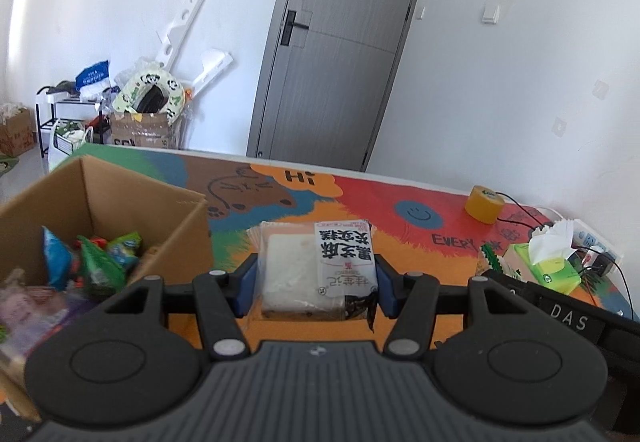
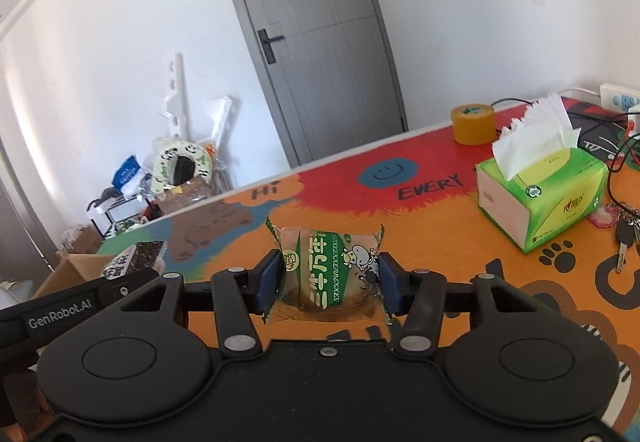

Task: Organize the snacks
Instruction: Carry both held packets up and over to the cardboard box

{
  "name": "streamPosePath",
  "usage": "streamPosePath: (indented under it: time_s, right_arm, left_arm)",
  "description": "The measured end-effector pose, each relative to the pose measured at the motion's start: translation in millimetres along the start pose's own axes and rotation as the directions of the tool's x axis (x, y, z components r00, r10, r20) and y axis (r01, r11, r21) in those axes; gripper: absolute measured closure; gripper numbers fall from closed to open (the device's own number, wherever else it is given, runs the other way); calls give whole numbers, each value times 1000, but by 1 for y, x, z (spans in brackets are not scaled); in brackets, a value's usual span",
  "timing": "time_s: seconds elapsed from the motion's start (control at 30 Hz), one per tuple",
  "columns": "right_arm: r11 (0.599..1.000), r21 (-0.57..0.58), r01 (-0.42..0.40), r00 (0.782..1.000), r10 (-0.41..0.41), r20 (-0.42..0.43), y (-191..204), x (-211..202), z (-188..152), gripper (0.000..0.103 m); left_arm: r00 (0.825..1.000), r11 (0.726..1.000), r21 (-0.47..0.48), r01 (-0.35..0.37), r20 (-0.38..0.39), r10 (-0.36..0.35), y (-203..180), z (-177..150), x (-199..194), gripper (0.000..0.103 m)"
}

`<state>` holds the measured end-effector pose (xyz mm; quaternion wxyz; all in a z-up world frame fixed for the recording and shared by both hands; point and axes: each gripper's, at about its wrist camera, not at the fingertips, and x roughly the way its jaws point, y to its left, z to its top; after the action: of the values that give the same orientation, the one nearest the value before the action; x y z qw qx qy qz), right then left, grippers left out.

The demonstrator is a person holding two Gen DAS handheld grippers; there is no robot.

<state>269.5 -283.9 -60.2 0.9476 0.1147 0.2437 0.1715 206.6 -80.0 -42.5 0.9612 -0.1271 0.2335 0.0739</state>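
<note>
My left gripper (image 1: pixel 314 288) is shut on a clear-wrapped white cake packet (image 1: pixel 312 268) with a black-and-white label, held above the colourful table mat (image 1: pixel 360 197). An open cardboard box (image 1: pixel 120 193) stands just to its left, holding several snack packets (image 1: pixel 92 262). My right gripper (image 2: pixel 328 284) is shut on a round pastry in a green-and-white wrapper (image 2: pixel 328 270), also lifted off the mat (image 2: pixel 440 242). In the right wrist view the left gripper's arm (image 2: pixel 72 306) and its cake packet (image 2: pixel 134 260) show at the lower left, with the box (image 2: pixel 76 270) beyond.
A green tissue box (image 2: pixel 544 193) and a roll of yellow tape (image 2: pixel 472 123) stand on the right part of the table. Keys (image 2: pixel 624 234), cables and a power strip (image 2: pixel 620 97) lie at the far right. A grey door and floor clutter sit behind the table.
</note>
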Motion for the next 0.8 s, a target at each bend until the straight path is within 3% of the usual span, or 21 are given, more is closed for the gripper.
streamPosePath:
  time_s: [0.47,0.8]
  right_arm:
    - [995,-67,-79,995,83,50,43,-37,0,51]
    - [984,-89,-153,986,158,49,78,-41,-5,51]
  left_arm:
    - [997,1000,-19,-23,79,25,28,7,-58,46]
    - [992,998,-29,-59,106,62,63,12,-88,46]
